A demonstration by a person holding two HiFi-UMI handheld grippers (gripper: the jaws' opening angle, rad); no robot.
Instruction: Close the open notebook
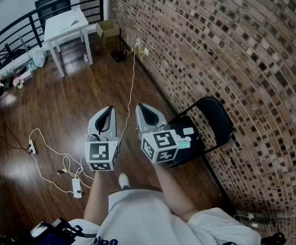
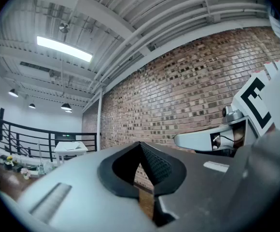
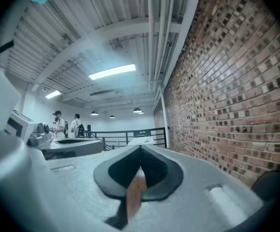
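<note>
Holding both grippers out level in front of you, you stand on a wood floor (image 1: 76, 96) beside a brick wall (image 1: 214, 45). The left gripper (image 1: 104, 109) has its jaws pressed together, tips meeting, with nothing between them. The right gripper (image 1: 140, 106) sits just beside it, apart from it, and its jaws are also closed to a thin slit and pinch nothing.

The notebook (image 1: 69, 24) is well away from you. It lies open near the middle of the white desk (image 1: 53, 33), which stands at the far end of the room, close to the black railing (image 1: 15, 29). Neither gripper is near it. From here you cannot tell how its pages lie.

A cardboard box (image 1: 108, 29) sits on the floor to the right of the desk, against the wall. A black chair (image 1: 209, 121) stands by the wall, just right of your right gripper. White cables (image 1: 51, 154) and a power strip (image 1: 77, 188) trail over the floor to your left. Two people (image 3: 58, 122) stand far off, seen in the right gripper view.
</note>
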